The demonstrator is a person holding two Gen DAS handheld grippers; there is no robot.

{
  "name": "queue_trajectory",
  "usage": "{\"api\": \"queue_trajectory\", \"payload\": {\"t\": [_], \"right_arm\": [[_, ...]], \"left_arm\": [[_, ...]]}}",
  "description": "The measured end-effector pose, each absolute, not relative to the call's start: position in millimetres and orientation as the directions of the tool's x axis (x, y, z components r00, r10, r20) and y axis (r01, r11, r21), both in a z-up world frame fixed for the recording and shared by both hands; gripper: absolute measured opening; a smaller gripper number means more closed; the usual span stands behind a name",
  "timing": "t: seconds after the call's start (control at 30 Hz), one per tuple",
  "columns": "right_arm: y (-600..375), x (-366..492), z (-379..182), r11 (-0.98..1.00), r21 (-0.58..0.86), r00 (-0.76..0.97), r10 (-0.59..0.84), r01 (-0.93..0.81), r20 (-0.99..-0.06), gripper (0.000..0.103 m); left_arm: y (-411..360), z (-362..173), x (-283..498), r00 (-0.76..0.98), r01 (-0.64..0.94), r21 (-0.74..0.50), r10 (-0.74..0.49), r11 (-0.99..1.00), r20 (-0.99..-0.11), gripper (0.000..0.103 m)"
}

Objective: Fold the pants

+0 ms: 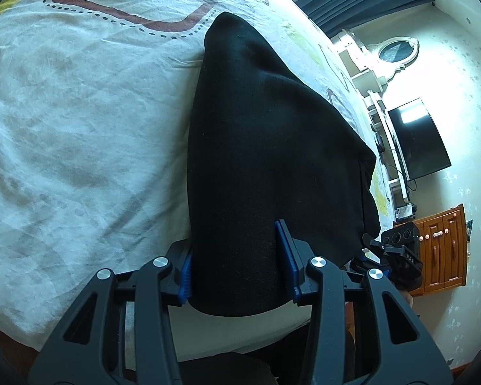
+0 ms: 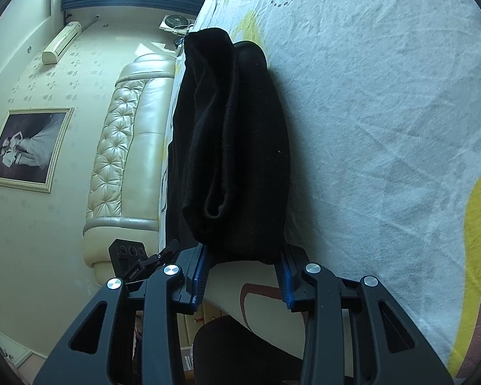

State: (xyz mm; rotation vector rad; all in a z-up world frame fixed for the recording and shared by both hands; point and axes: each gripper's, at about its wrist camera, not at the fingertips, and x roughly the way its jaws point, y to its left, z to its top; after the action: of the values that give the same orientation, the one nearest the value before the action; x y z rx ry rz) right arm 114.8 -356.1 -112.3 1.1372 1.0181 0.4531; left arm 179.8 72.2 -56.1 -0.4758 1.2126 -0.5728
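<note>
The black pants (image 1: 259,147) lie folded on the white patterned bedsheet (image 1: 80,122). My left gripper (image 1: 237,263) is open, its blue-padded fingers (image 1: 287,253) on either side of the near end of the pants. My right gripper (image 2: 243,269) is open too, its fingers straddling the other near corner of the pants (image 2: 234,147), where a rolled cuff or waistband opening shows. The right gripper also shows at the right edge of the left wrist view (image 1: 397,256), and the left gripper appears at lower left in the right wrist view (image 2: 138,256).
The bed's near edge runs just under both grippers. A cream tufted headboard (image 2: 122,166) and a framed photo (image 2: 29,147) are at the left in the right wrist view. A wall TV (image 1: 417,141), white shelves and a wooden cabinet (image 1: 442,247) stand beyond the bed.
</note>
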Motion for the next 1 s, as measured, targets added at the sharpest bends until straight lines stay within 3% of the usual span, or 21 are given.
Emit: {"api": "queue_trajectory", "payload": {"t": [0.6, 1.0], "right_arm": [[-360, 108, -118, 0.351, 0.921, 0.505, 0.771, 0.171, -0.388, 0.039], [-363, 101, -120, 0.280, 0.946, 0.523, 0.789, 0.160, -0.322, 0.044]], "left_arm": [[83, -63, 178, 0.242, 0.146, -0.683, -0.695, 0.716, -0.677, 0.055], [84, -62, 174, 0.256, 0.166, -0.759, -0.771, 0.629, -0.583, 0.079]]}}
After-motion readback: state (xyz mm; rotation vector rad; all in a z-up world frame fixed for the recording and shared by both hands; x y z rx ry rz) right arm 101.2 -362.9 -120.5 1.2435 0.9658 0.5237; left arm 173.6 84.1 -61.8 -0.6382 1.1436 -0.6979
